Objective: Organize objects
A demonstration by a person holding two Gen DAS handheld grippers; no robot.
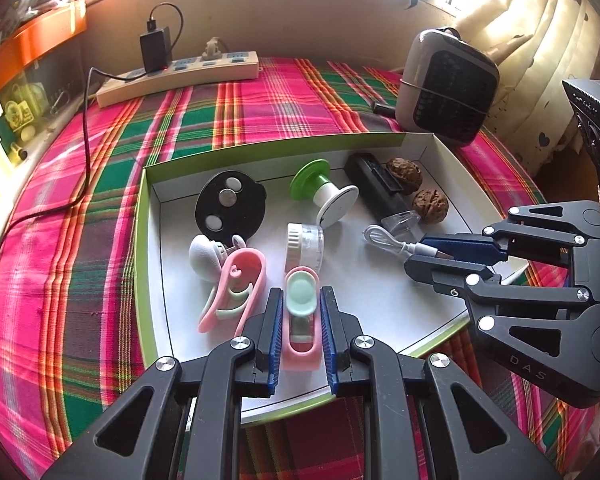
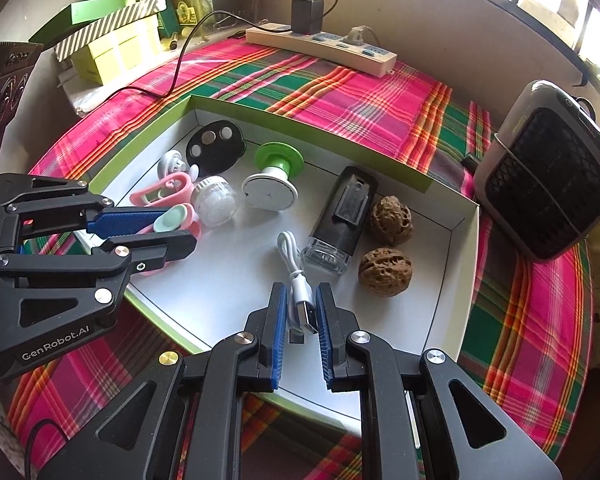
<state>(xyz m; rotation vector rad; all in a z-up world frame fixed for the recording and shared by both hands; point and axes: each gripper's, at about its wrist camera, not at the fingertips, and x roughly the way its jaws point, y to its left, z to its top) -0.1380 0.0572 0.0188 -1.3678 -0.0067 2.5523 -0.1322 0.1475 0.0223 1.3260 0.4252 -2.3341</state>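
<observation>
Plaid cloth (image 1: 260, 112) in pink, green and orange covers the table, which stands against a beige wall under a bright window with a pale curtain (image 1: 540, 40). At the back lies a cream power strip (image 1: 180, 76) with a black charger (image 1: 155, 48) plugged in; a small grey heater (image 1: 448, 84) sits at the far right corner.

On the cloth rests a shallow green-edged tray (image 1: 140, 240) with a white floor. In it lie a black disc with three round pads (image 1: 228, 208), a green-and-white spool (image 1: 324, 192), a clear jar with a white lid (image 1: 305, 246), a black device with a clear cap (image 1: 380, 192), two walnuts (image 1: 430, 205), a white knob (image 1: 204, 256) and a pink clip (image 1: 236, 292).

The left tongs (image 1: 300, 312) pinch a second pink clip with a mint pad (image 1: 300, 312) over the tray's near edge. The right tongs (image 2: 302, 312) pinch the plug end of a coiled white cable (image 2: 296, 276) inside the tray.
</observation>
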